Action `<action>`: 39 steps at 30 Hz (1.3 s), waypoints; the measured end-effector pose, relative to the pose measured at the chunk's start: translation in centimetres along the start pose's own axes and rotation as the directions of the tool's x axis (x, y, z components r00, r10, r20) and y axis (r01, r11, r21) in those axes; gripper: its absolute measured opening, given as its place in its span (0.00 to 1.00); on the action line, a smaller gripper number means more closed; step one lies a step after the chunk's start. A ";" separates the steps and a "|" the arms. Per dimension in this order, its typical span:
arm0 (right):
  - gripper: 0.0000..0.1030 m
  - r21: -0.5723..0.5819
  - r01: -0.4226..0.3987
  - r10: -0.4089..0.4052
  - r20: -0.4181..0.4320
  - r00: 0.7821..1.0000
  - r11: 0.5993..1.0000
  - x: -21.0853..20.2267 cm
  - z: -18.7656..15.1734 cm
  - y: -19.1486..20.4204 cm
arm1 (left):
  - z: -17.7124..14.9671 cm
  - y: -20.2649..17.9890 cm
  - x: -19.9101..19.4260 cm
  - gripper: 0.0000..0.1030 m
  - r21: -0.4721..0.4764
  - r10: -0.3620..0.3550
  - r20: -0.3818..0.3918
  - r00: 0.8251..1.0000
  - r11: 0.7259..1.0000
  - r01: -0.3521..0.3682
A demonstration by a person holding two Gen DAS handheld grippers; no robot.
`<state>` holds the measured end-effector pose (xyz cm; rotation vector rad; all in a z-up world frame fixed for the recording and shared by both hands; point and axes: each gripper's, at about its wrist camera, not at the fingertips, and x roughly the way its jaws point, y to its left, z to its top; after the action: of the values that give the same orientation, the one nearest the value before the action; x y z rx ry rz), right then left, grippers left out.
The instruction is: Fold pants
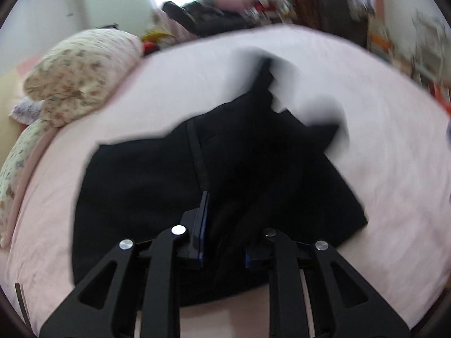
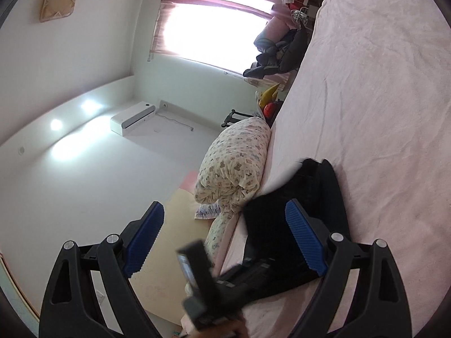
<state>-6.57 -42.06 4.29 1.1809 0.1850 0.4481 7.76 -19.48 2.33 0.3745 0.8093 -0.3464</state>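
Left gripper (image 1: 224, 225) clamping black pants (image 1: 141, 183), right gripper (image 2: 225, 233) spread wide

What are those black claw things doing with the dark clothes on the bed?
Someone is folding black pants on a pink bed. The left claw is pinched on a fold of the pants, lifting it. The right claw is wide open, holding nothing, tipped sideways beside the flowery pillow. The picture is blurry, so things are moving.

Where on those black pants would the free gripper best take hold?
Probably the raised fabric point at the far right of the pants, approached from the bare sheet beside it: it sticks out, and the left gripper already pinches the near fold.
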 end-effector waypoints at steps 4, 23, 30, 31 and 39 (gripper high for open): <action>0.88 0.000 -0.010 0.010 0.015 1.000 1.000 -0.3 0.1 0.2 | -1.1 -1.0 0.6 0.18 0.019 0.059 0.032 0.998 0.998 -0.059; 0.90 -0.020 0.054 -0.053 0.009 0.999 0.998 0.5 0.1 -0.3 | -3.9 -5.5 -0.3 0.37 0.218 0.122 0.150 0.981 0.964 -0.154; 0.89 -0.043 0.035 -0.036 -0.022 0.999 0.998 1.5 0.2 -0.6 | -6.3 -5.8 -4.8 0.88 0.264 0.063 0.291 0.955 0.954 -0.143; 0.89 -0.047 0.019 -0.020 -0.031 0.999 0.999 1.7 0.2 -0.5 | -6.6 -5.5 -5.3 0.88 0.259 0.050 0.294 0.954 0.957 -0.130; 0.89 -0.182 -0.115 0.074 -0.215 0.974 0.977 6.3 -2.2 1.9 | -7.5 5.5 -8.7 0.98 -0.087 0.012 0.348 0.938 0.996 0.019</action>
<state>-2.21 -36.89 5.74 0.9534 0.2598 0.6603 -0.20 -9.91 5.19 0.2187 0.4756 -0.3660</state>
